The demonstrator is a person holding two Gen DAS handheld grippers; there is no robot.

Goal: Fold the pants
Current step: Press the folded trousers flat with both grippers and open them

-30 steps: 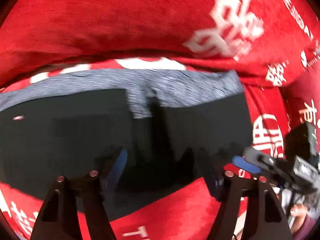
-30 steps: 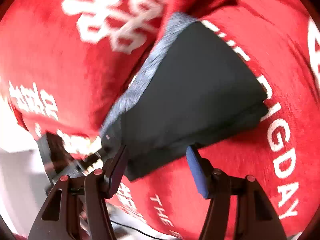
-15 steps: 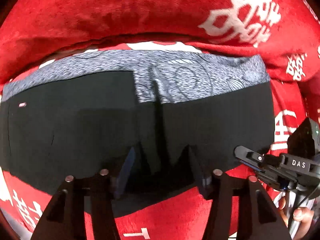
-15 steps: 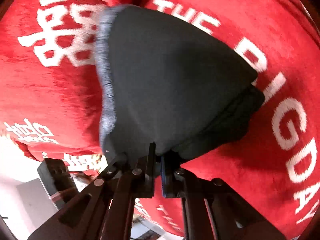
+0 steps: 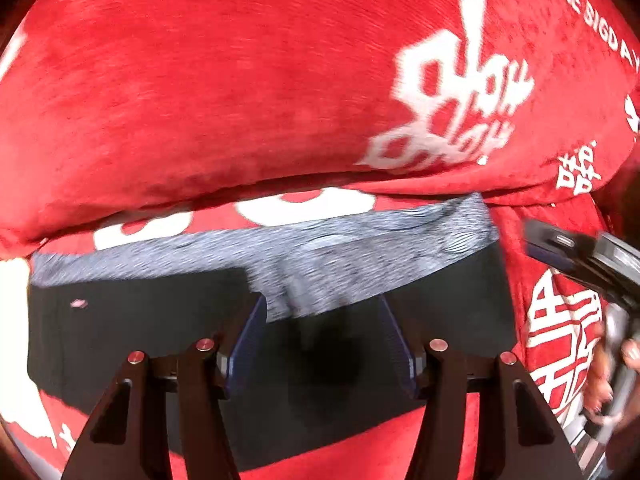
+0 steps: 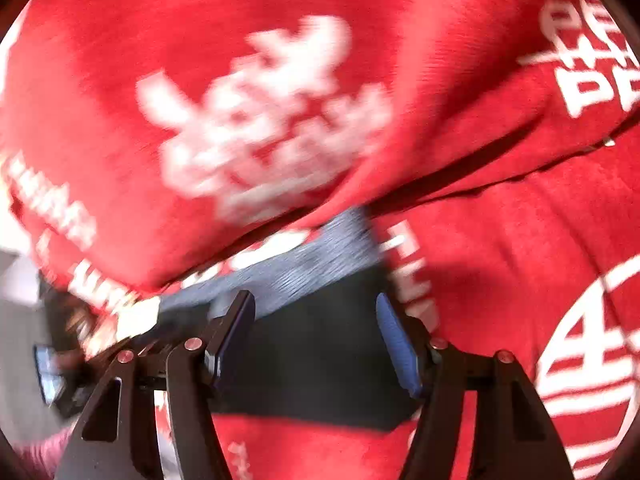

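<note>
We have the black pants lying folded into a compact block on the red printed blanket, grey heathered waistband along the far edge, tucked just under a raised fold of that blanket.

Left gripper: jaws apart, above the middle of the pants, nothing pinched between the pads. Right gripper: jaws opening, over the right end of the pants, cloth visible between them but not clamped. So both are released and the pants rest free.

In our judgement, the fold looks done or nearly so. Risks from here:

- Pads snagging. Both sets of fingers sit close over the fabric; if we pull away low, a rubber pad could drag the top layer and skew the stack.
- The blanket fold overhangs the waistband. A nudge there could push it onto the pants or shift the block.
- Soft, uneven blanket underneath: layers may slide or spring open, especially at the thicker right end.
- The right gripper's body shows at the left view's right edge, near enough that the two tools could bump.
- Right view is motion-blurred, so we cannot tell if the layers there are aligned.
</note>
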